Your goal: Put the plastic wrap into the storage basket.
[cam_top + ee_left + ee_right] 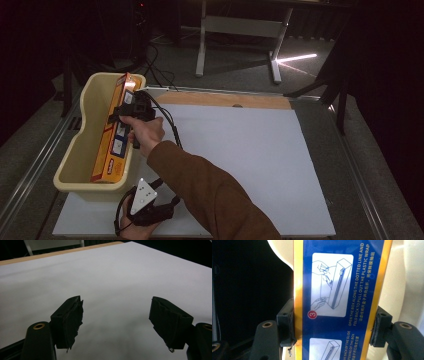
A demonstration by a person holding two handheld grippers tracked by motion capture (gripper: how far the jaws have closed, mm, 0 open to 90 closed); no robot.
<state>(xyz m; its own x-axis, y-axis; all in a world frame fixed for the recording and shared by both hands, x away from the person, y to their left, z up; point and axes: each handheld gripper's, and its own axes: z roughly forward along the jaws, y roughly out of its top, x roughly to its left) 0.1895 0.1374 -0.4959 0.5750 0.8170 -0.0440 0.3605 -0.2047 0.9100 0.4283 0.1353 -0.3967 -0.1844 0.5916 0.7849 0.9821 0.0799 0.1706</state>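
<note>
A long yellow and blue plastic-wrap box [116, 135] stands on edge, slanted, inside a cream plastic bin [70, 167] at the table's left side. My right gripper [121, 117] reaches across to it and is shut on the box; in the right gripper view both jaws press the yellow edges of the box [337, 277], with my right gripper [334, 327] around its printed instruction panel. My left gripper [167, 206] rests low near the table's front left edge. In the left gripper view my left gripper [116, 322] is open, with nothing between its jaws.
A white sheet [240, 150] covers the table, with a wooden strip [225, 100] along its far edge. The bin's cream wall [404, 277] rises beside the box. Another table's white legs [202, 40] stand on the dark floor behind.
</note>
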